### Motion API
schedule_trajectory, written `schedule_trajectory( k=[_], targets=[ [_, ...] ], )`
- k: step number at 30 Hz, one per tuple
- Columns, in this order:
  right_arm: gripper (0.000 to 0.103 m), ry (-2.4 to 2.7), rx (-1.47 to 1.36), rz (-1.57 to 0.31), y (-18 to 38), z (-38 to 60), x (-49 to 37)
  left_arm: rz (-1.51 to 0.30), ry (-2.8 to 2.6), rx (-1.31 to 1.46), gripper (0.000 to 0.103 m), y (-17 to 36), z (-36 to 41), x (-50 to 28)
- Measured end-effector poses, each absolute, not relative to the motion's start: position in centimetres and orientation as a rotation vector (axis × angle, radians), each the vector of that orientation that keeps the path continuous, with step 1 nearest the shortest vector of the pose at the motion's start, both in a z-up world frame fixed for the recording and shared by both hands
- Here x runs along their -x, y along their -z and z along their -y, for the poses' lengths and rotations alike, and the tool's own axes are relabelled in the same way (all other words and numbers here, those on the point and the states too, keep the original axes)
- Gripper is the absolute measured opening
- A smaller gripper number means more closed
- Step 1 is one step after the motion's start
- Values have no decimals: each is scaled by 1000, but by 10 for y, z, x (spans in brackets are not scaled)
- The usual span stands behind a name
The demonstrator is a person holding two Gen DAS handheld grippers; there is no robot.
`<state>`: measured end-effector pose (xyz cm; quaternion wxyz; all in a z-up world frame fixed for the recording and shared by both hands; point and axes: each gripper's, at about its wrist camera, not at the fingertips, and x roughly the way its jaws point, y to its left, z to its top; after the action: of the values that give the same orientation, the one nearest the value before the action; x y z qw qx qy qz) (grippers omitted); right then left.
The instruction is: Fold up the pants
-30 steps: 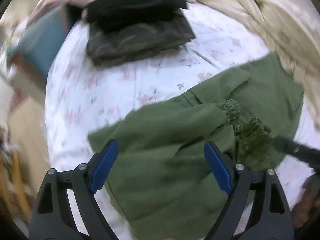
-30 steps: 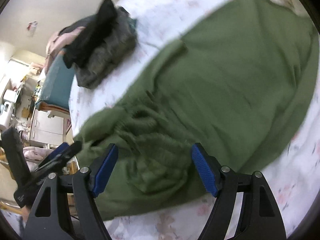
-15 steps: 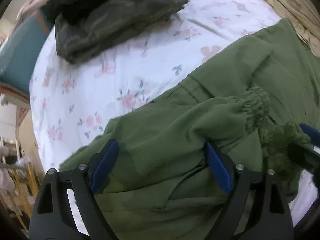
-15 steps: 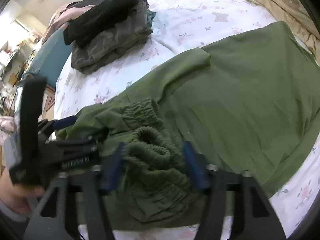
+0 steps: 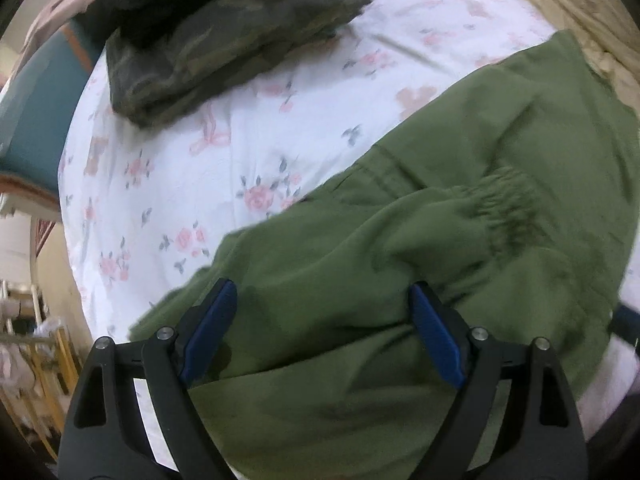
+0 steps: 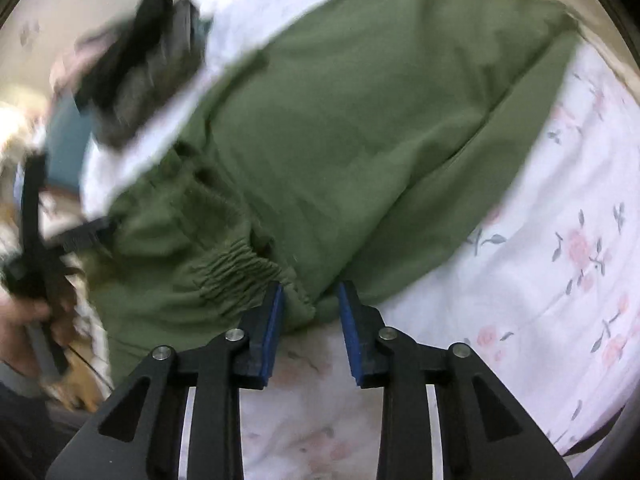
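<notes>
Olive green pants (image 5: 460,152) lie spread on a floral bed sheet (image 5: 248,128), and their gathered elastic waistband (image 6: 224,264) is bunched near both grippers. My left gripper (image 5: 324,308) is open wide, its blue pads (image 5: 208,328) resting low on a fold of the green cloth, one on each side. My right gripper (image 6: 310,304) has its jaws half narrowed, and the end of the waistband fills the gap between the tips. The right view also shows the green pants (image 6: 360,120), and the left gripper (image 6: 86,234) with a hand behind it at the far left.
A stack of folded dark clothes, camouflage under black (image 5: 224,40), sits at the far end of the sheet. A beige quilt (image 5: 560,12) lies along the right side. The bed's left edge drops to a teal frame (image 5: 28,120) and floor clutter.
My left gripper has sunk closer onto the pants, still wide. My right gripper's jaws narrowed around the waistband bunch, then it swept across to the pants' near edge.
</notes>
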<state>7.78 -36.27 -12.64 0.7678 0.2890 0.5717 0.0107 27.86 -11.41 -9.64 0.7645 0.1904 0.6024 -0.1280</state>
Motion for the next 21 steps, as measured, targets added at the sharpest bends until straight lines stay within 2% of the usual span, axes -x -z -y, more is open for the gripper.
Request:
schedule_trajectory(
  k=[1,3,6,10,11,12,13,14,17,18,19,20,21],
  targets=[
    [54,-19,-632,-1221,122,367,-77,-1296,299,-424,86,88,116,-279],
    [61,-20,-697,-1159,115,377,-74,-1286,348,-429,86,78,121,-280],
    [62,-50,-797,-1152,120,383,-78,-1317,487,-453,86,71,137,-280],
    [62,-80,-780,-1199,126,373,-86,-1347,682,-532,86,78,167,-263],
    [62,-79,-775,-1203,127,371,-87,-1366,718,-533,82,83,174,-258],
    [62,-82,-779,-1205,128,368,-89,-1378,739,-534,66,86,179,-255],
    [61,-83,-784,-1206,128,368,-90,-1391,764,-540,58,92,184,-252],
    [61,-80,-785,-1203,128,368,-91,-1404,775,-553,55,97,188,-250],
    [62,-69,-771,-1194,126,368,-94,-1419,756,-649,55,118,193,-246],
    [62,-68,-762,-1194,126,368,-94,-1412,756,-649,47,120,192,-248],
    [62,-66,-753,-1195,125,367,-95,-1420,762,-621,36,121,190,-250],
    [62,-64,-748,-1196,125,367,-95,-1438,771,-591,2,120,188,-252],
    [62,-56,-744,-1195,125,368,-95,-1437,787,-574,3,115,187,-251]
  ],
)
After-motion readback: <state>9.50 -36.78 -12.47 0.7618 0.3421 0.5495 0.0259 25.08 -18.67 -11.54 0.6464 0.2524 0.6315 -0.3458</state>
